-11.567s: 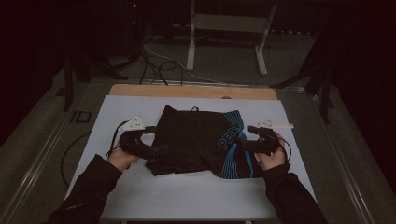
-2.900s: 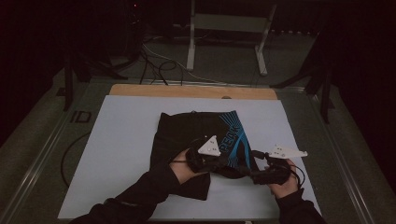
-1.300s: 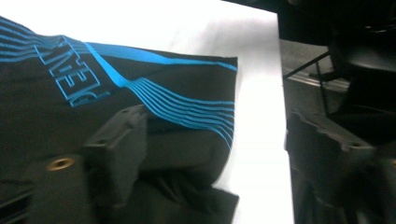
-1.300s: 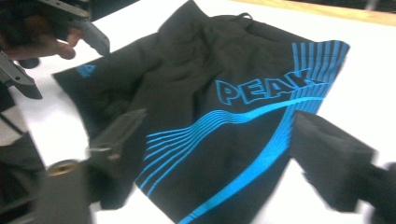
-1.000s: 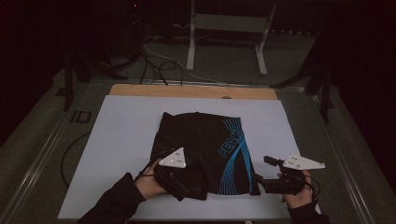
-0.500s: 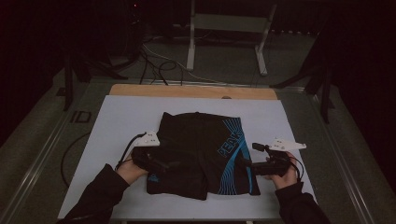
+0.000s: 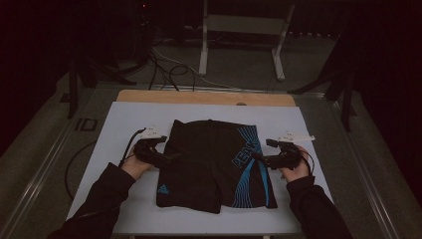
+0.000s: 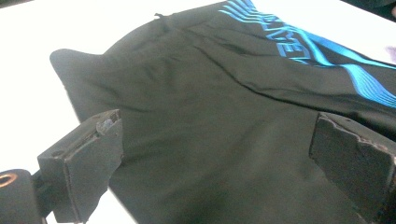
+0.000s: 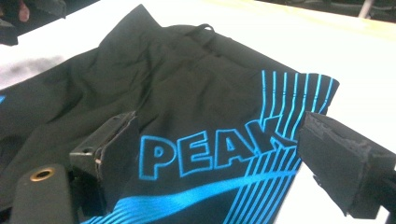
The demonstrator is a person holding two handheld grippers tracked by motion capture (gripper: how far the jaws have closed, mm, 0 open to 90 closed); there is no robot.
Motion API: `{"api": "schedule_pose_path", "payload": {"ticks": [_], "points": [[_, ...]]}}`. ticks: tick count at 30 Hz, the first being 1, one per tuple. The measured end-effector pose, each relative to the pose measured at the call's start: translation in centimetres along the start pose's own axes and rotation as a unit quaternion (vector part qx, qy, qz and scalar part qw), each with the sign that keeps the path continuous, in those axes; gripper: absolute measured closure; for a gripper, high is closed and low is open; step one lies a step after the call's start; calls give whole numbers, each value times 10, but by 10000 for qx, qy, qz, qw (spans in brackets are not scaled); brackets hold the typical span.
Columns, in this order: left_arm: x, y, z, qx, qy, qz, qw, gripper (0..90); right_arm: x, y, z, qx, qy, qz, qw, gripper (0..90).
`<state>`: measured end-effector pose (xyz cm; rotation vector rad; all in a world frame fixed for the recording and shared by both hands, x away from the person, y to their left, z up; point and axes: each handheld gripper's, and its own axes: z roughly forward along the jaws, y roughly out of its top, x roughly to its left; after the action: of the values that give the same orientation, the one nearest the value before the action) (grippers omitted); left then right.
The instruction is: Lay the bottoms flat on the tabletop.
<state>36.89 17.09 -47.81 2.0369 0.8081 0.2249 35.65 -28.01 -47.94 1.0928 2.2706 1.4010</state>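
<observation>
Lying flat between both hand-held grippers (jaws apart), black swim shorts [image 7: 215,164]

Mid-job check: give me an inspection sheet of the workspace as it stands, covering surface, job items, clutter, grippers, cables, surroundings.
Surface: white table top, with a wooden strip along its far edge.
Job's things: black swim shorts lying flat, blue stripes and PEAK lettering on one leg.
Clutter: nothing seen.
Grippers: left gripper at the shorts' left edge, jaws open over the fabric; right gripper at the right edge, jaws open around the lettering.
Cables: one trails from each gripper; loose cables lie on the floor beyond the table.
Surroundings: dark room, a pale metal stand behind the table.
</observation>
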Motion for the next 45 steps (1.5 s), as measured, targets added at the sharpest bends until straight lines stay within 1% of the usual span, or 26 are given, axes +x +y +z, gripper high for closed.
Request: {"api": "schedule_pose_path", "payload": {"ticks": [2, 5, 7, 8, 13, 15, 16, 17, 18, 20, 21, 23, 26, 28, 30, 31, 34, 36, 37, 38, 39, 40, 42, 43, 44, 45], "points": [[6, 1, 4, 35, 86, -30, 10000, 45, -5, 2, 5, -40, 72, 166, 9998, 134], [12, 4, 8, 103, 151, -82, 9998, 47, -9, 3, 11, -15, -28, 202, 9998, 133], [17, 7, 11, 136, 210, -132, 9996, 50, -15, 3, 18, -68, -108, 342, 9993, 132], [19, 8, 13, 132, 233, -142, 9995, 50, -17, 4, 21, -24, -117, 403, 9991, 133], [32, 16, 21, 147, 335, -153, 9992, 49, -28, 6, 36, 157, -388, 368, 9984, 160], [36, 18, 24, 108, 354, -164, 9992, 48, -33, 7, 42, 225, -470, 365, 9980, 215], [36, 18, 24, 108, 354, -164, 9992, 48, -33, 7, 42, 225, -470, 365, 9980, 215], [42, 20, 29, 135, 409, -175, 9989, 48, -35, 7, 45, 243, -549, 380, 9975, 215], [45, 20, 32, 147, 463, -173, 9987, 49, -42, 9, 50, 299, -620, 441, 9967, 260], [51, 20, 36, 131, 445, -241, 9986, 49, -46, 10, 55, 339, -704, 457, 9959, 275], [53, 20, 38, 156, 482, -264, 9984, 49, -49, 10, 58, 381, -747, 468, 9954, 308], [58, 20, 43, 158, 534, -321, 9979, 52, -52, 11, 63, 410, -817, 496, 9946, 320], [66, 20, 48, 154, 659, -458, 9967, 103, -55, 14, 71, 466, -948, 540, 9929, 343], [70, 20, 51, 151, 718, -471, 9962, 140, -58, 15, 76, 455, -1024, 574, 9920, 353], [74, 22, 53, 126, 731, -496, 9960, 161, -60, 17, 81, 481, -1052, 650, 9912, 373], [76, 23, 54, 105, 718, -519, 9960, 184, -61, 18, 83, 486, -1086, 616, 9910, 377], [82, 24, 57, 107, 670, -635, 9957, 259, -64, 20, 89, 575, -1230, 697, 9883, 400], [85, 24, 60, 141, 764, -740, 9942, 287, -65, 20, 94, 672, -1310, 703, 9866, 407], [87, 23, 61, 158, 720, -785, 9942, 314, -66, 20, 96, 733, -1384, 736, 9849, 412], [88, 23, 63, 217, 766, -804, 9936, 337, -67, 20, 98, 781, -1428, 765, 9837, 419], [89, 22, 64, 279, 794, -840, 9929, 349, -67, 19, 98, 793, -1443, 772, 9833, 435], [91, 21, 64, 263, 741, -869, 9931, 378, -68, 19, 99, 814, -1473, 761, 9828, 469], [92, 21, 66, 286, 736, -952, 9923, 421, -67, 19, 99, 816, -1443, 789, 9830, 572], [93, 20, 67, 288, 678, -982, 9924, 443, -66, 19, 100, 841, -1478, 751, 9826, 630], [93, 20, 68, 312, 693, -997, 9921, 452, -65, 19, 100, 886, -1542, 663, 9818, 679], [93, 20, 69, 338, 668, -1008, 9921, 454, -64, 20, 100, 892, -1579, 658, 9812, 728]]}}
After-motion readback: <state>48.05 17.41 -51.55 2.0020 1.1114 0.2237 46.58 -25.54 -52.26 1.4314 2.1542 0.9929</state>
